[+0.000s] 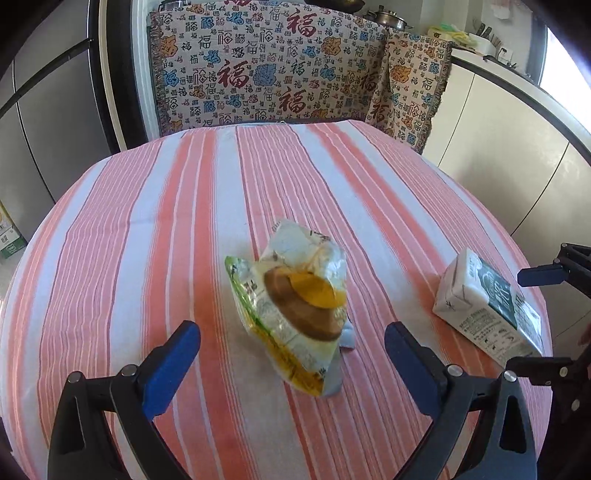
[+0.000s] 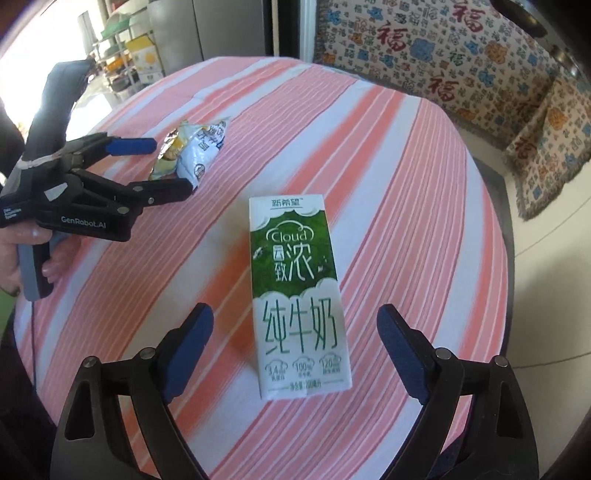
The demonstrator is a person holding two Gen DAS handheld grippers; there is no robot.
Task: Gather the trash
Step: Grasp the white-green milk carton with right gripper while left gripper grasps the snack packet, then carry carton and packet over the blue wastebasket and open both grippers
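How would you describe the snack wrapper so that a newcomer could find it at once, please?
Start at the round table under the pink-and-white striped cloth. Only two items lie on it; near the middle lies the snack wrapper. Unlike the boxy green-and-white milk carton, it is a crumpled, shiny bag with a yellow-and-brown picture.

You can read "Cloud" and "纯牛奶" on the milk carton [image 2: 297, 295]; "GenRobot.AI" marks the left gripper [image 2: 162, 162]; "福" repeats across the patterned cloth [image 1: 266, 70].

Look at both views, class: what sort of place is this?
Probably a home kitchen or dining corner: a table under a striped cloth, cooking pots on a counter behind it, and shelves of household goods beside a tall cabinet.
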